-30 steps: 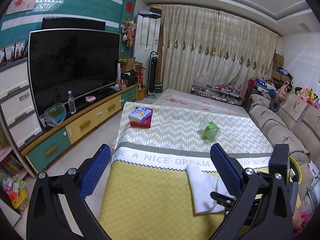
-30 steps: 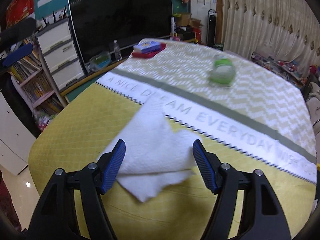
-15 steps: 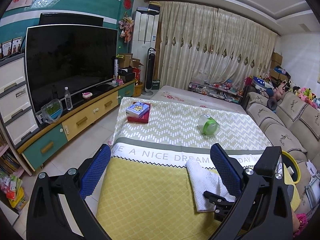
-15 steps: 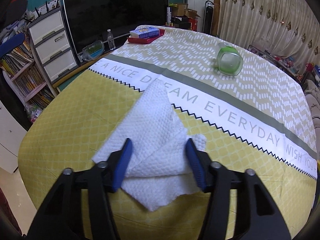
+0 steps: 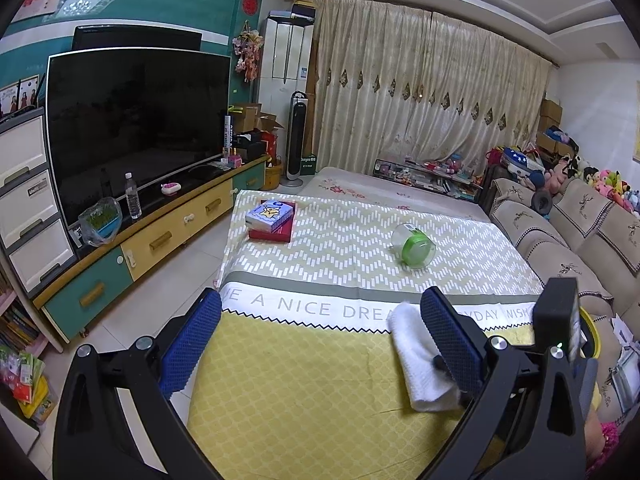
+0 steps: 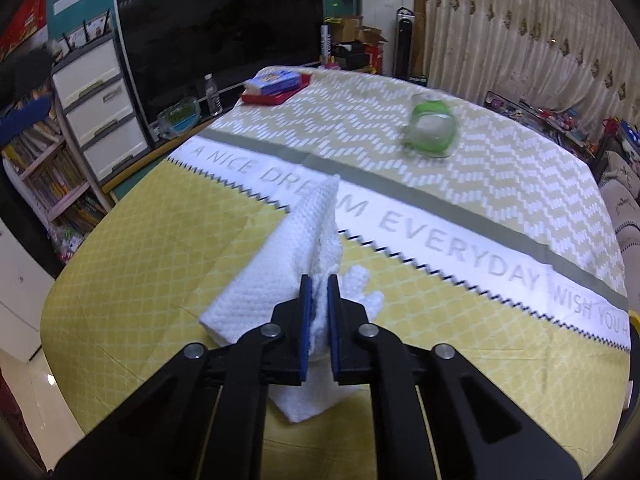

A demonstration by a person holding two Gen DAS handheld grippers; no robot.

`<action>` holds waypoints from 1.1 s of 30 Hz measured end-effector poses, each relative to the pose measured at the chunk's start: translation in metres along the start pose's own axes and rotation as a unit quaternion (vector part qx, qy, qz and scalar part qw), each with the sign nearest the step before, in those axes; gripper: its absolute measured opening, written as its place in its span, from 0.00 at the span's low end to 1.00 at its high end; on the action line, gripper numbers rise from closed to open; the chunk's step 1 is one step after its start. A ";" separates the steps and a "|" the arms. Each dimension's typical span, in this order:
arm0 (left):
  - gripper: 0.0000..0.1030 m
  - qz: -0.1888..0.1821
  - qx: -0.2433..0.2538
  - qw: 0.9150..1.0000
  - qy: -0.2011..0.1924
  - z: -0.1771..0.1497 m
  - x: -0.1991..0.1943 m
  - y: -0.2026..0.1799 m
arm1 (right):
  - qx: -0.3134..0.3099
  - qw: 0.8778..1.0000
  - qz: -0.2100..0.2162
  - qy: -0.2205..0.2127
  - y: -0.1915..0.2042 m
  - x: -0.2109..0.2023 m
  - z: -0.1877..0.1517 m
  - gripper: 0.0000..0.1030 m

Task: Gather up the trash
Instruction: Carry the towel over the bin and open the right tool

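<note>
the white paper towel lay on the yellow part of the table cloth, its far tip reaching onto the white band with the printed words. my right gripper had just been closing, and its blue pads now pinched a raised fold of the towel between them, so the paper was bunched up in the middle. this view showed the pinch clearly.

the left wrist view did not show the pinch. there the towel looked like a narrow roll, and the right gripper's black body stood just behind my own right finger, which hid the place of contact. my left gripper was wide apart with nothing between its pads, above the yellow cloth and to the left of the towel.

farther on the zigzag part of the cloth lay a clear jar with a green lid, on its side. a blue box sat on a red tray near the far left corner. the television stood beyond, left of the table.

my right gripper pointed steeply down at the table, the left one more gently.
</note>
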State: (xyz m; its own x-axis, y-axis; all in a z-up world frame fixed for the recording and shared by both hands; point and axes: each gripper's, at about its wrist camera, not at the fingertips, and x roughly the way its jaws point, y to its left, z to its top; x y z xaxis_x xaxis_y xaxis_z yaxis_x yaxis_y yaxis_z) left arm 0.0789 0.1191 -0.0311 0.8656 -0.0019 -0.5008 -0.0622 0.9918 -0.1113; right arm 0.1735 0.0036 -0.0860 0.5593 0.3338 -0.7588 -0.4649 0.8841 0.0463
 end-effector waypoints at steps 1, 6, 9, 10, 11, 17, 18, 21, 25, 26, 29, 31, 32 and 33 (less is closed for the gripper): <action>0.95 0.000 0.001 1.000 0.001 0.000 0.001 -0.001 | 0.005 1.000 -0.002 -0.004 -0.005 -0.003 0.001 0.07; 0.95 -0.005 0.009 1.000 0.005 0.000 0.004 -0.009 | 0.033 0.999 -0.008 -0.024 -0.030 -0.023 0.001 0.07; 0.95 -0.009 0.016 1.000 0.009 0.000 0.006 -0.015 | 0.051 0.998 -0.014 -0.040 -0.048 -0.039 0.002 0.07; 0.95 -0.010 0.017 1.000 0.009 0.001 0.007 -0.018 | 0.055 0.997 -0.016 -0.043 -0.052 -0.042 0.002 0.07; 0.95 -0.012 0.019 1.000 0.010 0.002 0.009 -0.020 | 0.062 0.997 -0.021 -0.049 -0.060 -0.048 0.001 0.07; 0.95 -0.021 0.035 0.999 0.016 0.005 0.018 -0.037 | 0.103 0.990 -0.056 -0.074 -0.104 -0.075 -0.010 0.07; 0.95 -0.023 0.037 0.999 0.019 0.005 0.020 -0.040 | 0.115 0.988 -0.069 -0.078 -0.116 -0.081 -0.014 0.07; 0.95 -0.029 0.046 0.998 0.023 0.005 0.024 -0.050 | 0.152 0.979 -0.107 -0.086 -0.156 -0.097 -0.027 0.07; 0.95 -0.036 0.059 0.997 0.028 0.005 0.031 -0.067 | 0.203 0.961 -0.161 -0.094 -0.212 -0.115 -0.046 0.07; 0.95 -0.037 0.061 0.997 0.029 0.005 0.033 -0.069 | 0.212 0.957 -0.173 -0.095 -0.222 -0.119 -0.050 0.07; 0.95 -0.040 0.067 0.996 0.034 0.005 0.040 -0.078 | 0.241 0.939 -0.226 -0.091 -0.262 -0.129 -0.067 0.07; 0.95 -0.044 0.068 0.996 0.038 0.005 0.045 -0.084 | 0.258 0.929 -0.250 -0.084 -0.287 -0.130 -0.077 0.07; 0.95 -0.046 0.069 0.996 0.042 0.005 0.048 -0.088 | 0.265 0.925 -0.261 -0.078 -0.298 -0.129 -0.082 0.07; 0.95 -0.048 0.071 0.995 0.045 0.004 0.051 -0.091 | 0.270 0.921 -0.271 -0.071 -0.307 -0.127 -0.087 0.07</action>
State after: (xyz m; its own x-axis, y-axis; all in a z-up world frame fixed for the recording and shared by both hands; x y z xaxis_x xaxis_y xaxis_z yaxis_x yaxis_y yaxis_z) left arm 0.1309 0.0294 -0.0427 0.8157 -0.1030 -0.5692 0.0953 0.9945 -0.0435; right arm 0.1853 -0.3383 -0.0601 0.7112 -0.1993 -0.6742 0.2971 0.9543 0.0314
